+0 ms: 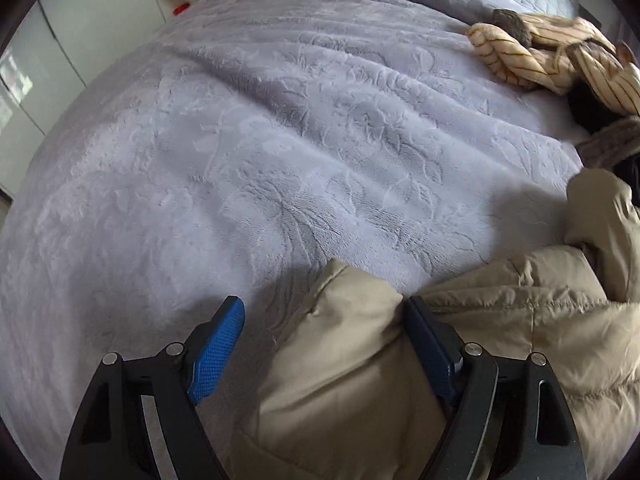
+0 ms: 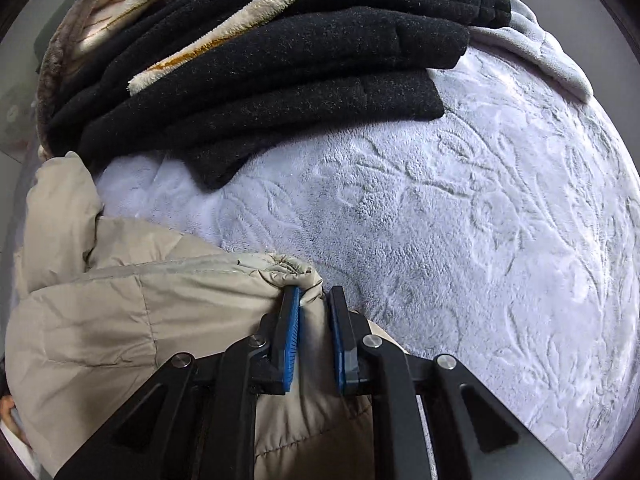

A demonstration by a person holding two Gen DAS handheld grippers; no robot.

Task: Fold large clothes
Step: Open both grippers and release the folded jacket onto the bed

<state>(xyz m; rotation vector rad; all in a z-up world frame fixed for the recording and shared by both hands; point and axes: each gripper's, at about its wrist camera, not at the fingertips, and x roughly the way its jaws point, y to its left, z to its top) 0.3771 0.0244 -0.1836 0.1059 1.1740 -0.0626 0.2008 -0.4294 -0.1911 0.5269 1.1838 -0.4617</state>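
Our right claw (image 2: 314, 300) pinches a jacket (image 2: 120, 320) edge; our left claw (image 1: 324, 312) gapes around its corner, pads loose. The jacket lies on the bed (image 1: 280, 140), black clothes (image 2: 280, 60) stacked beyond.

Bare blanket (image 1: 280, 140) ahead; black clothes (image 2: 280, 60) block beyond.

Right gripper (image 2: 314, 300) points steeply down, jaws pinched on a bunched edge of the beige puffer jacket (image 2: 120, 320), blue pads (image 2: 290, 340) pressing fabric from both sides. Jacket bulk sits left and near. Lavender embossed fleece blanket (image 2: 460, 220) covers the right and middle. Far left: folded black fleece stack (image 2: 280, 72), touching the blanket, with a cream striped plush garment (image 2: 224, 32) draped over it.
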